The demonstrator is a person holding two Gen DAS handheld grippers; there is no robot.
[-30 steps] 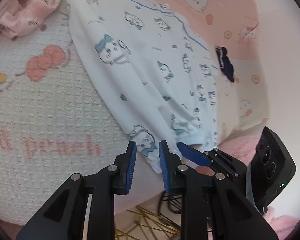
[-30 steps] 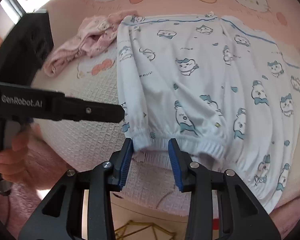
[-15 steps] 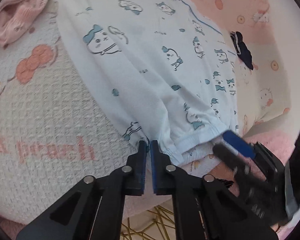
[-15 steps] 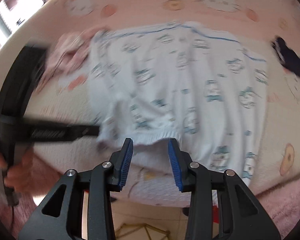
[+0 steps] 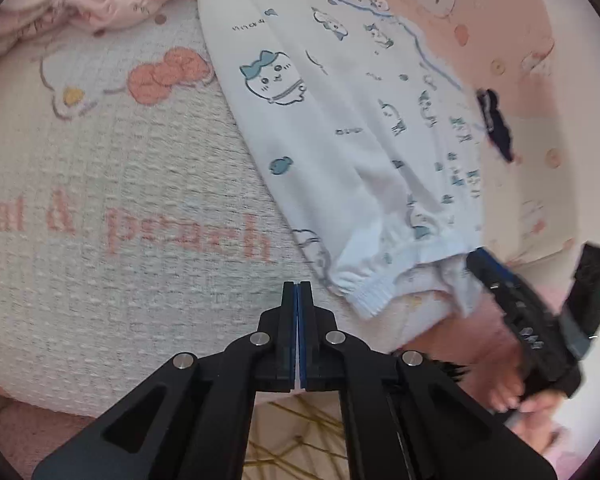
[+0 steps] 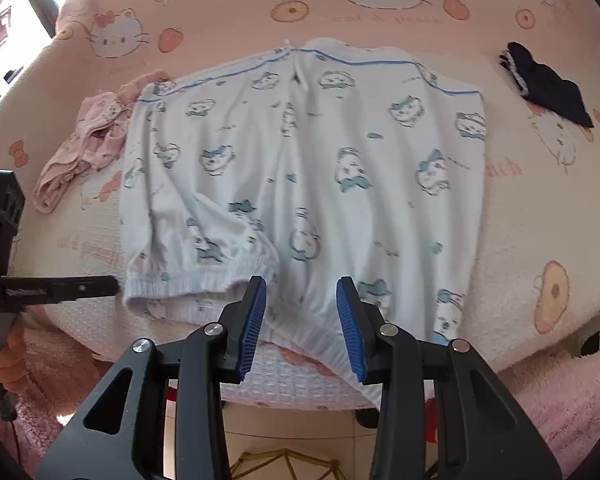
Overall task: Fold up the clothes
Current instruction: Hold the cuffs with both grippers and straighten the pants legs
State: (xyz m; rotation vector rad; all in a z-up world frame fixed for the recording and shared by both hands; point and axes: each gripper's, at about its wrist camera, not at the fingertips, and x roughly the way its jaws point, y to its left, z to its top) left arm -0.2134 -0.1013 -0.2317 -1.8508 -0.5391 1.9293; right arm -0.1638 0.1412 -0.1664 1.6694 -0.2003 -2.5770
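Note:
White pyjama trousers (image 6: 300, 152) with a blue cartoon print lie spread on the bed, waistband at the far side. In the left wrist view one leg's elastic cuff (image 5: 376, 280) rests near the bed's front edge. My left gripper (image 5: 299, 292) is shut just left of that cuff, and no cloth shows between its pads. From the right wrist camera its tip (image 6: 114, 286) sits beside the cuff's left corner (image 6: 134, 292). My right gripper (image 6: 302, 320) stands open over the hem of the other leg, whose cuff (image 6: 324, 344) hangs over the bed edge.
A crumpled pink garment (image 6: 88, 148) lies left of the trousers and a dark navy one (image 6: 548, 88) at the far right. The pink cat-print bedspread (image 6: 540, 208) covers the bed. Below the front edge are floor tiles and a gold wire frame (image 6: 284, 460).
The left gripper's jaws closed and it drew slightly left, so the cuff now lies to its right. The right gripper slid right along the hem, from the left leg's cuff to the other leg.

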